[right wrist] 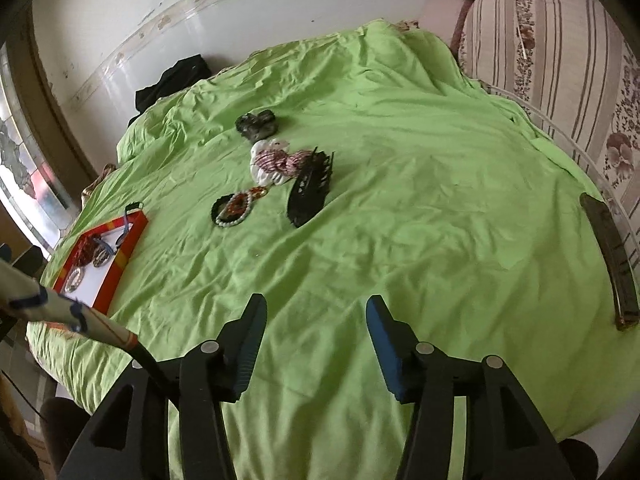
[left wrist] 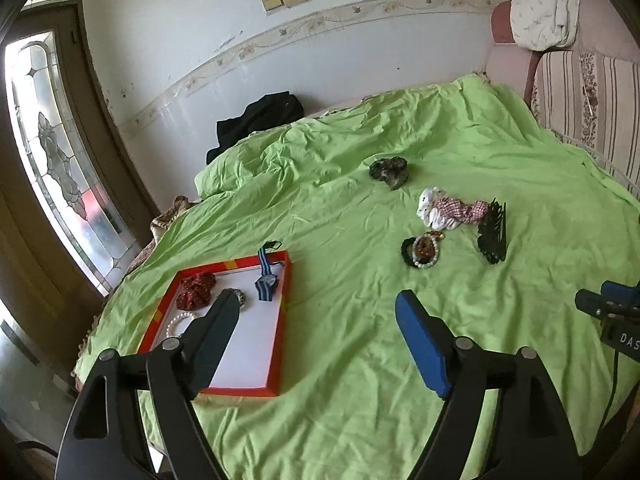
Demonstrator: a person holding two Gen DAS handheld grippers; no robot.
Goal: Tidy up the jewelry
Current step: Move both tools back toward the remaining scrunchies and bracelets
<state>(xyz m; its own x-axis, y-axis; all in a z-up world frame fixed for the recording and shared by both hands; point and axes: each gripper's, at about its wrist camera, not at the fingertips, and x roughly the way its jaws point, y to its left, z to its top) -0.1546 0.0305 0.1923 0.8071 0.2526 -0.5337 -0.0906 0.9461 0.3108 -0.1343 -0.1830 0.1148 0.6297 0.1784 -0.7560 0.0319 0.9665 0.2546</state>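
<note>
Four pieces already lie in the red-rimmed tray (left wrist: 280, 320): a red scrunchie (left wrist: 197, 288), a striped-band watch (left wrist: 265, 278), a pearl bracelet (left wrist: 178, 322) and a piece half hidden by a finger. Still out on the green bed sheet (left wrist: 400, 380) are a dark scrunchie (left wrist: 389, 172), a white and checked scrunchie pair (left wrist: 450, 212), a black claw clip (left wrist: 493, 236) and a bracelet cluster (left wrist: 422, 250), so roughly half seems left. The left gripper (left wrist: 316, 344) stands wide apart and empty beside the tray; the right gripper (right wrist: 316, 346) is partly spread, holding nothing. Nothing blocks the reach; a dark flat bar (right wrist: 610, 256) lies at the bed's edge.
</note>
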